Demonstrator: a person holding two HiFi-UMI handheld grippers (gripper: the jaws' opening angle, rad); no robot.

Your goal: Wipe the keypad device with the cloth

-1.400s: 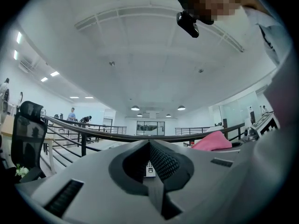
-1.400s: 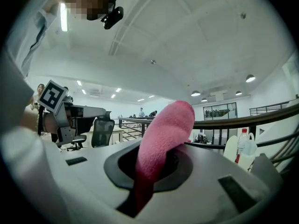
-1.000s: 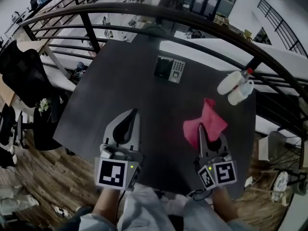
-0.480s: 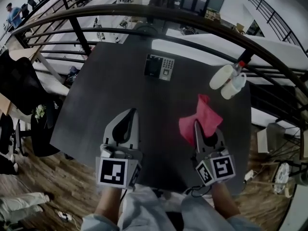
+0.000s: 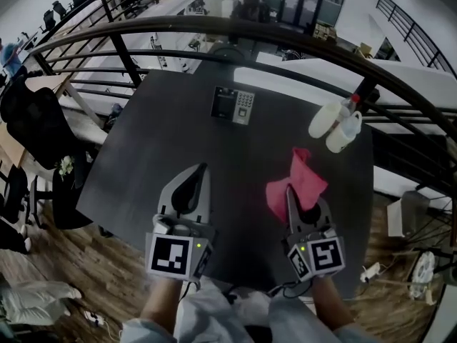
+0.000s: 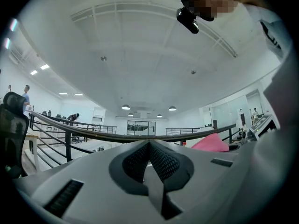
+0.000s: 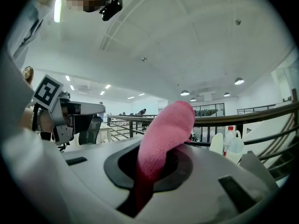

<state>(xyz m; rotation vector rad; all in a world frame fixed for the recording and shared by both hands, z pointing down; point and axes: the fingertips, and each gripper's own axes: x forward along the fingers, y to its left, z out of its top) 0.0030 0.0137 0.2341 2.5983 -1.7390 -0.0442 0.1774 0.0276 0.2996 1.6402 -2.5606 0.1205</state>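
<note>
While both grippers sit low at the near edge, a dark, matt square table [image 5: 164, 148] fills the middle of the head view, its top mostly bare. Left gripper [image 5: 203, 168]: jaws pressed together, nothing between them, pointing away from the person toward the far side. Right gripper [image 5: 289, 189]: jaws clamped on a pink cloth [image 5: 303, 179], which spreads over the tabletop just ahead of the tips; in the right gripper view the cloth rises out of the slot between the jaws as a soft upright fold. Keypad device [image 5: 233, 105] lies flat near the far edge, roughly centre, well apart from both grippers and from the cloth; it has a dark panel on its left half and buttons on its right. At the far right corner stand two pale containers [image 5: 334, 126], touching or nearly so, one a bottle with a red cap; the other may be a white jug, but the view is too small to be sure. A curved black railing [image 5: 214, 26] runs round behind the table. Beyond it are pale surfaces and desks. Wood-plank floor [image 5: 86, 263] shows at the left, with a black office chair [image 5: 32, 120] beside the table's left corner. Both gripper views show a high white ceiling with round lights and glass partitions far off.
</note>
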